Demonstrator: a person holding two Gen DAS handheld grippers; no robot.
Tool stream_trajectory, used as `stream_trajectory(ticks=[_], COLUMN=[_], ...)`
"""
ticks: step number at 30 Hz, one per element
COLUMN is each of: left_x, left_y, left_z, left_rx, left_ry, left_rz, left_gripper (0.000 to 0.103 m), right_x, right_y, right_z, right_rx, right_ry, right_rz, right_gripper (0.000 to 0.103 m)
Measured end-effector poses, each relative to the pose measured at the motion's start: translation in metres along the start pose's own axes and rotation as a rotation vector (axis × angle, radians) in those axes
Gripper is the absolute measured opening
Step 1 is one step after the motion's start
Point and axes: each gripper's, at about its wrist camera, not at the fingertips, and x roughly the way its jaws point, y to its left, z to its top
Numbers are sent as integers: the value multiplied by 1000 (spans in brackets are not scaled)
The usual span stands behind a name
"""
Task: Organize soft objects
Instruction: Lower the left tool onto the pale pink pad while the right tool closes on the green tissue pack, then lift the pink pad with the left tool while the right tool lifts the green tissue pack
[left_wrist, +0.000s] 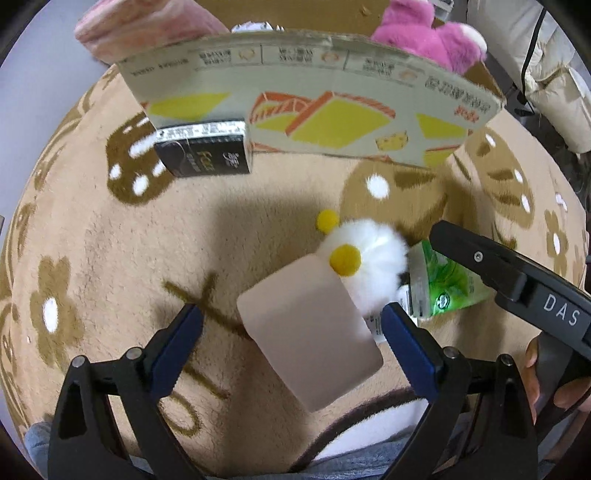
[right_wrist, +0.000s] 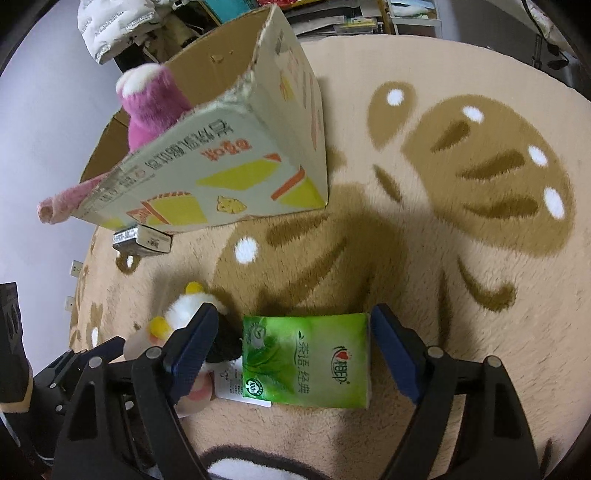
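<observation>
Left tongs: our left tongs (left_wrist: 291, 325) stand wide, pointing steeply down over the rug (left_wrist: 110, 251); a pale pink block (left_wrist: 310, 332) lies between the blue fingers, and we see no pad pressing on it.
Right tongs: our right tongs (right_wrist: 291, 336) also stand wide, straddling a green tissue pack (right_wrist: 306, 360) with gaps on both sides.
Key relation: the pack lies flat with its long axis running across the jaws, so we judge that closing would catch its short ends; the right hand is the nearer one.
White plush toy: the white plush toy (left_wrist: 369, 262) with yellow pompoms sits touching the pink block and just beside the pack.
Destination: the cardboard box (right_wrist: 236, 162) stands well beyond, a pink plush (right_wrist: 155, 107) already inside.
Hidden: the toy's lower half is covered by the block and a finger; we cannot tell what the block is made of, or what the small dark box (left_wrist: 203, 151) holds.
</observation>
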Motion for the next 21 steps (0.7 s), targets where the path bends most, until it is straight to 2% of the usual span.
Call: stream_trajectory(ticks=[1, 3, 10, 21], left_x=[2, 4, 6, 0], left_y=[-1, -1, -2, 3], left_z=[0, -1, -3, -7], left_rx=[2, -2, -16, -12], left_ry=[7, 22, 43, 50], left_rz=[0, -4, -44, -37], left_gripper=[87, 86, 61, 49], right_x=[2, 3, 7, 17], right_y=[-1, -2, 1, 10], right_z=[0, -1, -4, -11], right_rx=[4, 10, 5, -32], right_ry=[7, 17, 42, 87], right_rz=[1, 0, -3, -48], right_gripper=[89, 89, 89, 89])
